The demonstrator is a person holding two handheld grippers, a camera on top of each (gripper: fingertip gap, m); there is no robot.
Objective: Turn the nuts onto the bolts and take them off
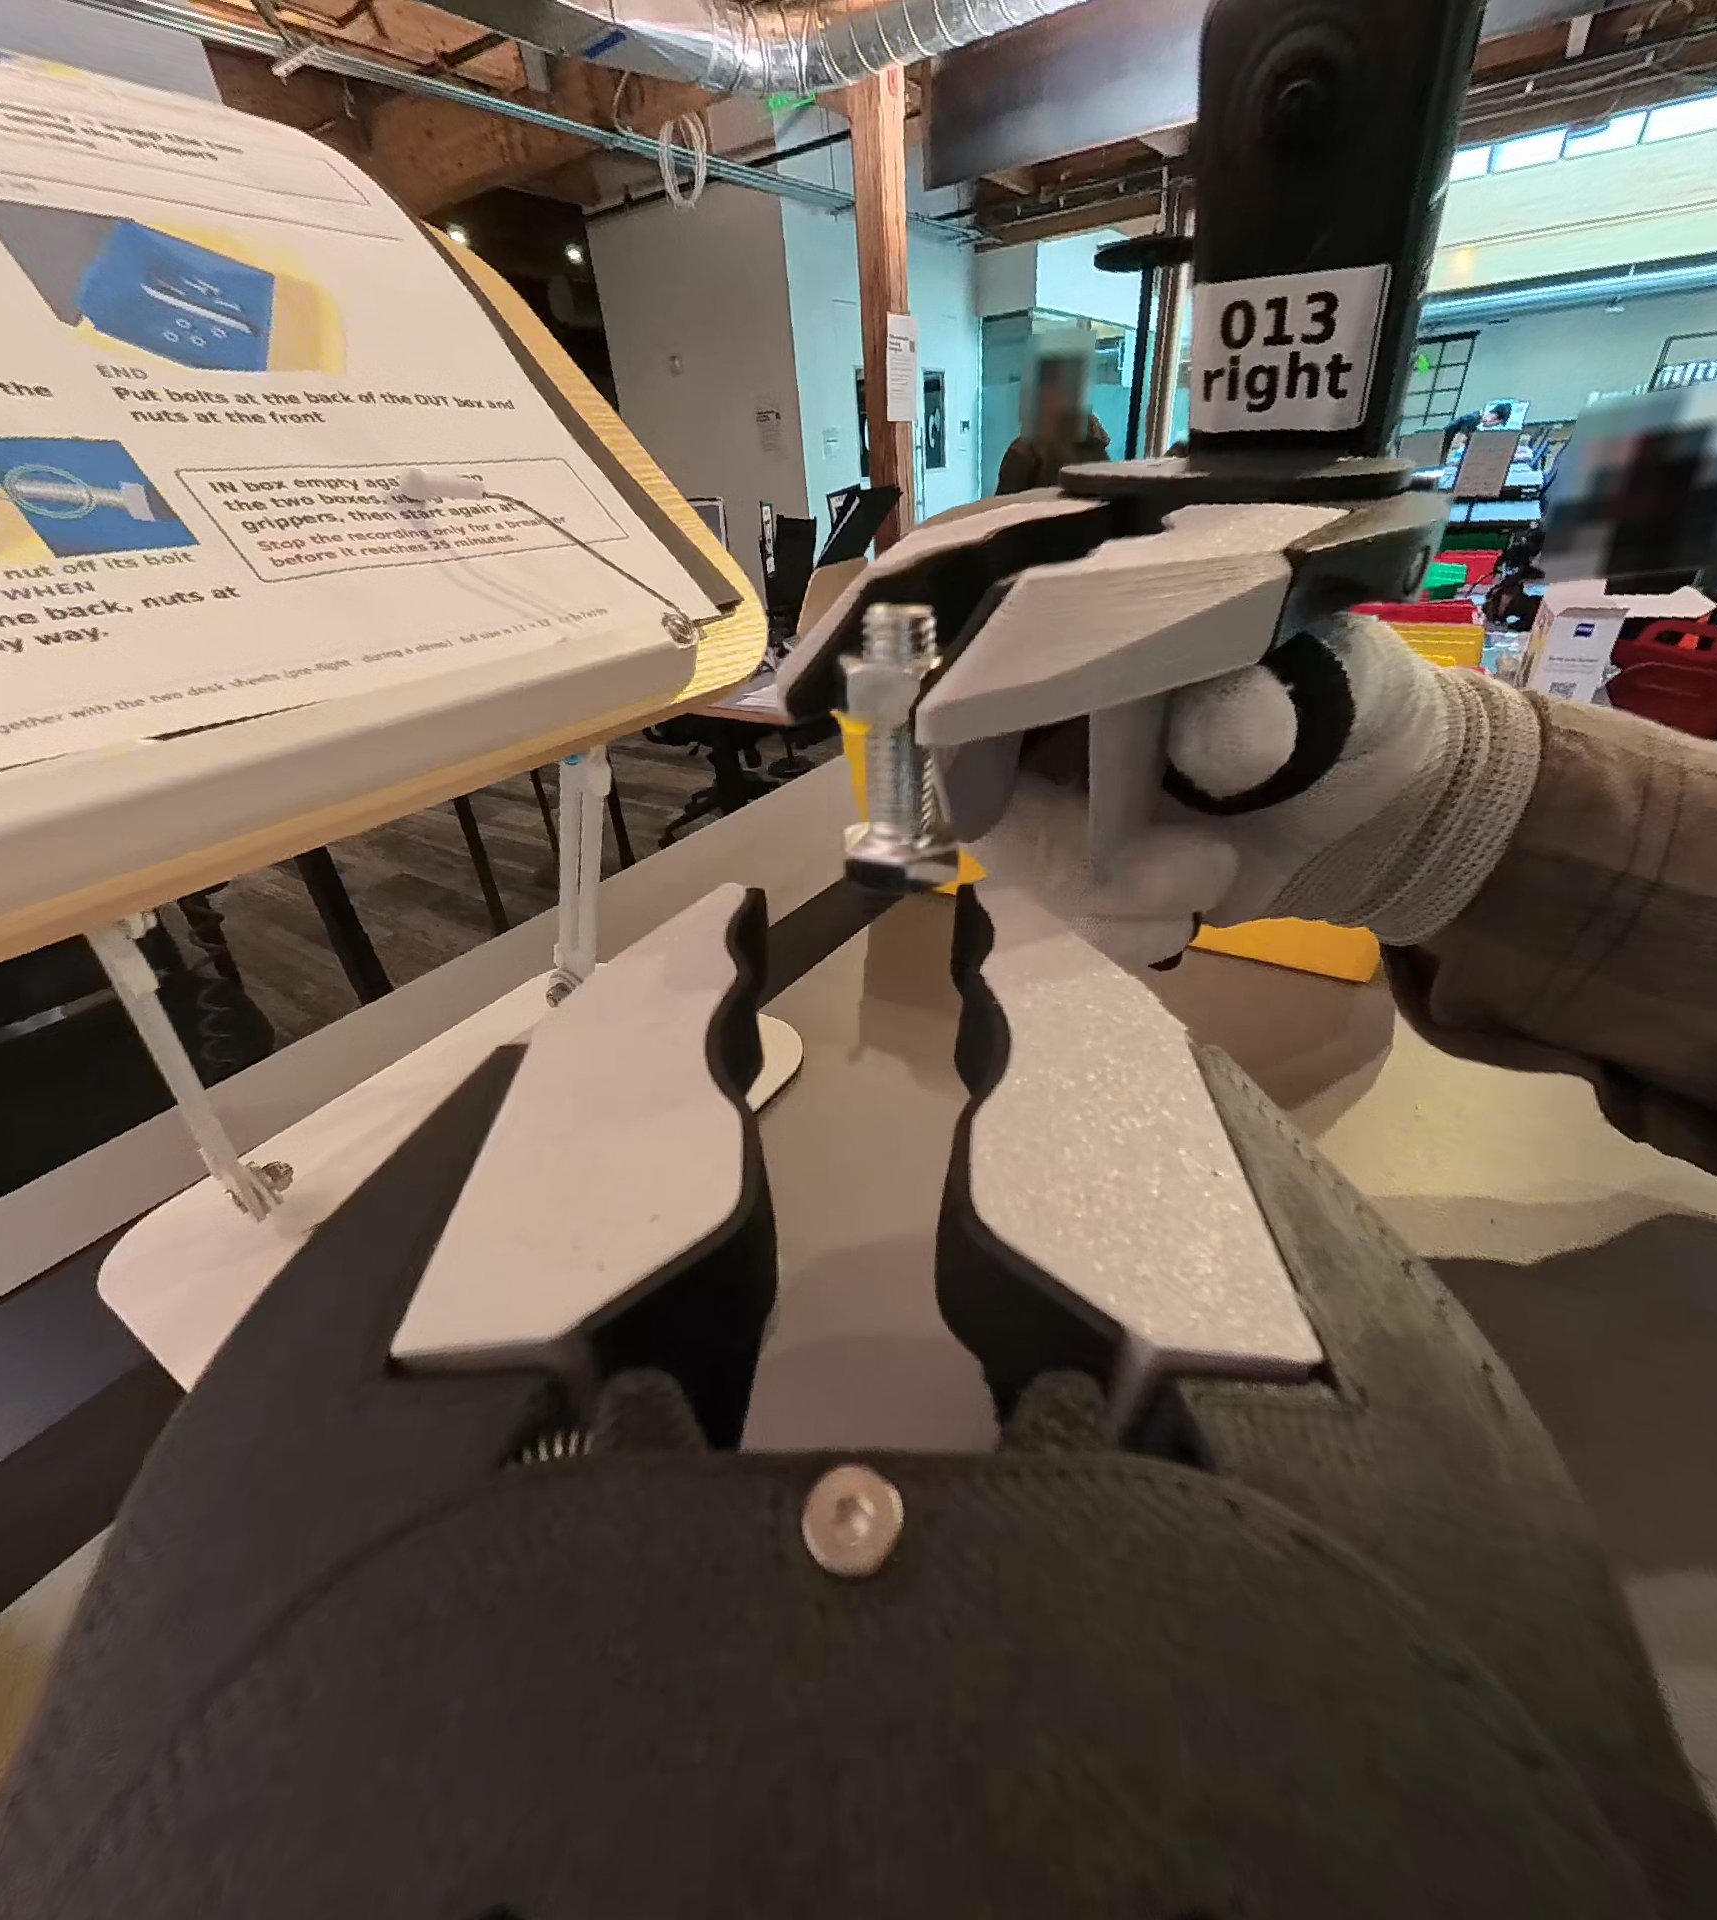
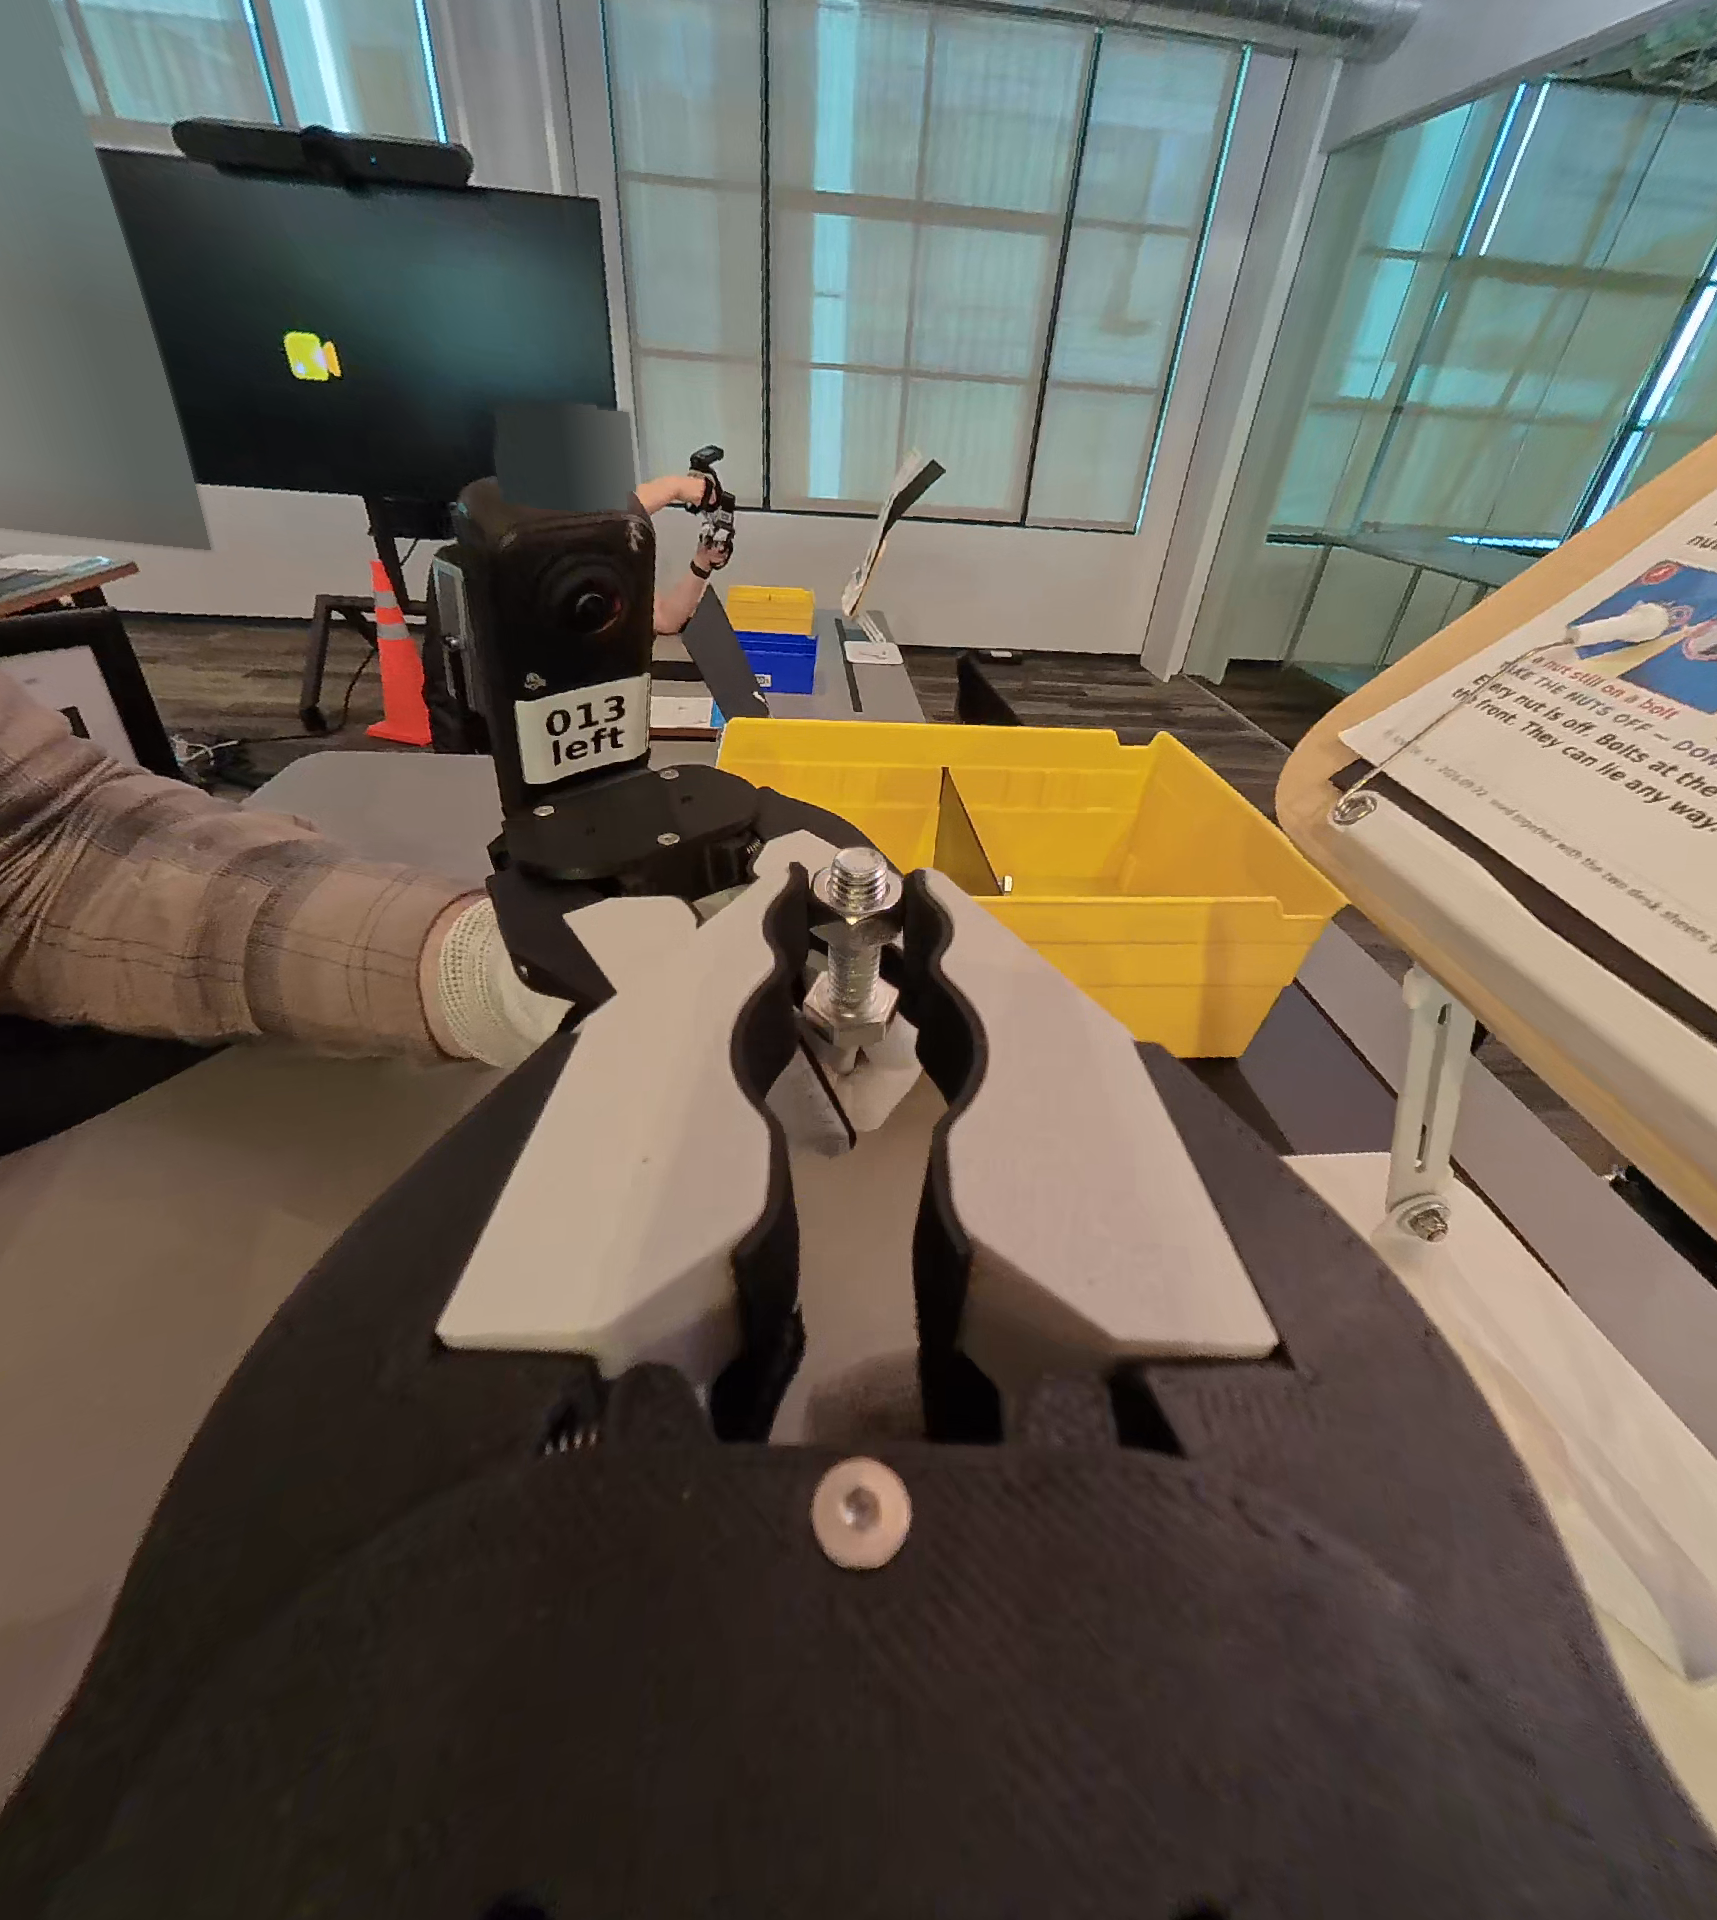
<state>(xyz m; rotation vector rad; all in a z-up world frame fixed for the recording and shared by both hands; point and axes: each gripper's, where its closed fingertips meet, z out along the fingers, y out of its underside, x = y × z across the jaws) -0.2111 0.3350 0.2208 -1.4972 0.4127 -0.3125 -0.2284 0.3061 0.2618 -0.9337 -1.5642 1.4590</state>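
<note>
A silver bolt [image 1: 898, 774] stands upright in the air with its head down, and a nut [image 1: 880, 691] sits near its top. My right gripper [image 1: 880, 688] comes in from the right and is shut on the nut. In the right wrist view the nut [image 2: 852, 902] sits between the tips of my right gripper [image 2: 854, 902], with the bolt [image 2: 852, 966] hanging below. My left gripper [image 1: 859, 904] is open. Its tips flank the bolt head from below with a gap on one side. One left fingertip [image 2: 880, 1091] shows under the head.
A yellow divided bin [image 2: 1093, 914] stands just behind the bolt. A tilted instruction board [image 1: 210, 468] on a white stand [image 1: 210, 1278] is on the left of the left wrist view. In the right wrist view the board [image 2: 1612, 779] is on the right. Gloved hands hold both grippers over the grey table [image 1: 1456, 1143].
</note>
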